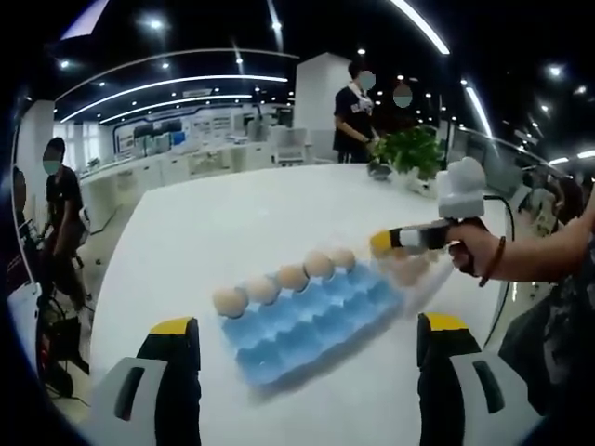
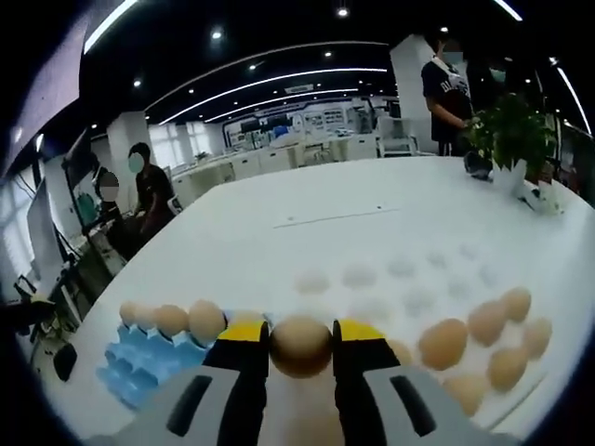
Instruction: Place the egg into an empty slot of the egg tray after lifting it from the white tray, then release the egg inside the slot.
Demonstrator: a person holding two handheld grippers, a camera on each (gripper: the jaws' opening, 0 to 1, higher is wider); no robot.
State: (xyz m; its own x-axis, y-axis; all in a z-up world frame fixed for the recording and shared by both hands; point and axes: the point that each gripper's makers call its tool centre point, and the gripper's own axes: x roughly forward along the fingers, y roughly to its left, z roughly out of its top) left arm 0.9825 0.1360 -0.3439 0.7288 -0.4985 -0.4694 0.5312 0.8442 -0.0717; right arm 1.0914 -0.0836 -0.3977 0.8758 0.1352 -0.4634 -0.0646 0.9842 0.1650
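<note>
Your right gripper (image 2: 300, 351) is clamped on the egg (image 2: 300, 346), one yellow-tipped jaw on each side, and holds it above the white tray (image 2: 372, 311). The egg is smooth, tan and rounded; I cannot tell which way its long axis runs between the jaws. From the egg, the blue egg tray (image 2: 139, 364) lies to the left and slightly nearer you, so the coming move looks like a carry leftward. In the left gripper view the same gripper comes in from the right, over the far right end of the tray. That egg tray is soft-looking moulded blue with cupped slots; a row of eggs (image 1: 284, 279) fills its far edge, and the nearer slots (image 1: 297, 330) look empty. The white tray is pale with shallow round dimples, and several tan eggs (image 2: 483, 339) lie along its right side. Your left gripper (image 1: 311, 348) stands open and holds nothing, near the close edge of the egg tray, above the glossy white table (image 1: 242, 223). The right gripper is the one placed for the job.
</note>
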